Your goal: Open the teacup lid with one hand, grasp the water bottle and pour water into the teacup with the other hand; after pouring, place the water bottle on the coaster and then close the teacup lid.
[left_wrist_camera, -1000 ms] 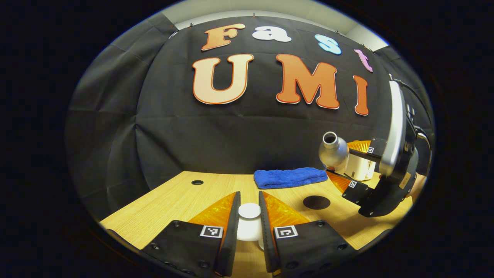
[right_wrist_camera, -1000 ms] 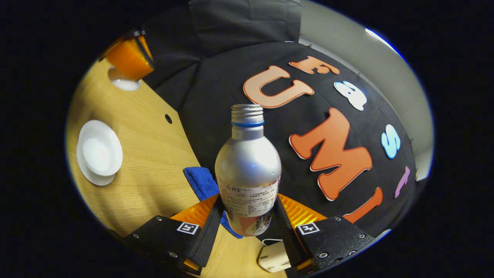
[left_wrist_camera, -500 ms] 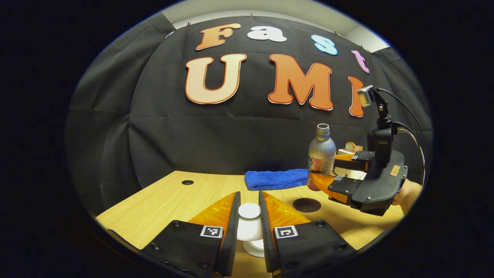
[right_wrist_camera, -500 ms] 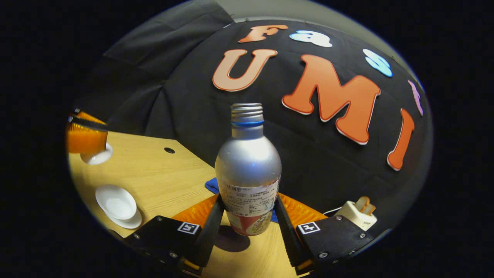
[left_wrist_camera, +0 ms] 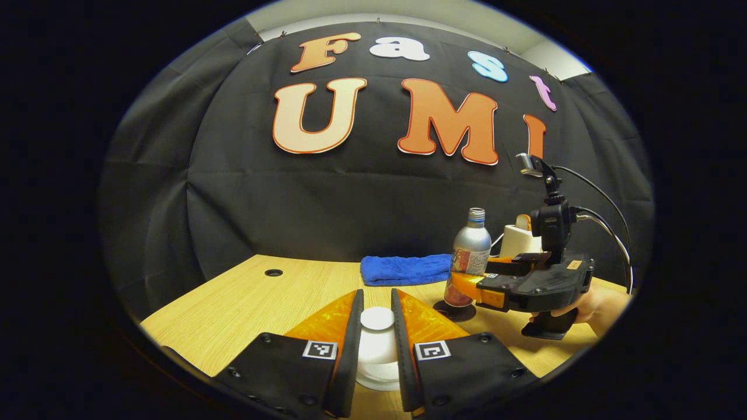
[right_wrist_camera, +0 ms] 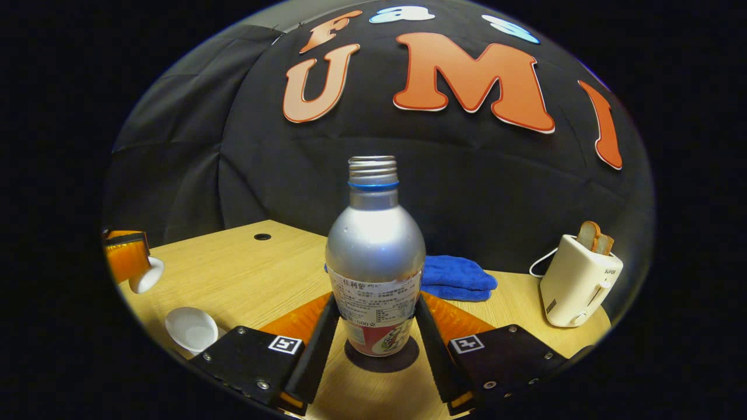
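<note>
**Bottle on the coaster, lid not yet back on**

The right gripper [right_wrist_camera: 373,326] is clenched on the water bottle [right_wrist_camera: 375,256], one finger on each side of its label. The bottle stands upright with its base on the dark round coaster [right_wrist_camera: 382,357] on the table [right_wrist_camera: 251,274]; seen from the left gripper view, the bottle [left_wrist_camera: 470,256] sits at the right of the table, just in front of the blue towel [left_wrist_camera: 402,269] and a toaster [right_wrist_camera: 578,280].

The left gripper [left_wrist_camera: 376,335] grasps the white lid [left_wrist_camera: 376,326] by its knob, at the near left. The open teacup [right_wrist_camera: 191,329] rests on the table near it.

By this layout, pouring looks finished and the bottle is placed. What is left: letting go of the bottle and setting the lid back on the teacup.
</note>
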{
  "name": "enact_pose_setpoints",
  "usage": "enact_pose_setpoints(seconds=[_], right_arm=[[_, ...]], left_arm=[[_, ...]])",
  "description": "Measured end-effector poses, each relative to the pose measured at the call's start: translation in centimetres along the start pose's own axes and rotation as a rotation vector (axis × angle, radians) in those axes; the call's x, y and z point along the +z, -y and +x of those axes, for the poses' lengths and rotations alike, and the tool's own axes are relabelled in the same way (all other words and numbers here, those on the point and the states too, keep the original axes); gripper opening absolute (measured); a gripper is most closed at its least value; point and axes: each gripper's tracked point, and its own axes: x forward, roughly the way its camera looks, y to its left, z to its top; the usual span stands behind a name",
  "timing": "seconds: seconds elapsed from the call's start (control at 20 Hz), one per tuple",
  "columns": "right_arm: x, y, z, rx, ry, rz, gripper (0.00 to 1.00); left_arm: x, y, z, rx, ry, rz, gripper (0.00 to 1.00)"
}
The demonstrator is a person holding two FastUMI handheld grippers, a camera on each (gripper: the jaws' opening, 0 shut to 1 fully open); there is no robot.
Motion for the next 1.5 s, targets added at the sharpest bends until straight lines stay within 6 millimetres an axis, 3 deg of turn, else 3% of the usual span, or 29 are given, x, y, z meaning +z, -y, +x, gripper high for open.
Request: enact_pose_setpoints(seconds=[0.35,0.8,1.05,1.5], right_arm=[[-2.7,-0.1,2.7,0.014,-0.065,0.104,0.78],[-3.0,0.2,3.4,-0.009,-0.059,0.049,0.8],[-2.8,1.4,2.1,-0.043,-0.058,0.026,0.99],[-0.7,2.5,-3.1,-0.052,0.02,0.044,0.98]], left_arm=[[-0.5,0.7,0.4,-0.006,-0.019,0.002,0.34],[-2.8,0.7,1.4,-0.001,-0.074,-0.022,0.34],[-5.0,0.9,1.9,0.003,-0.112,-0.022,0.34],[-7.8,1.6,2.2,0.012,-0.165,0.0,0.34]])
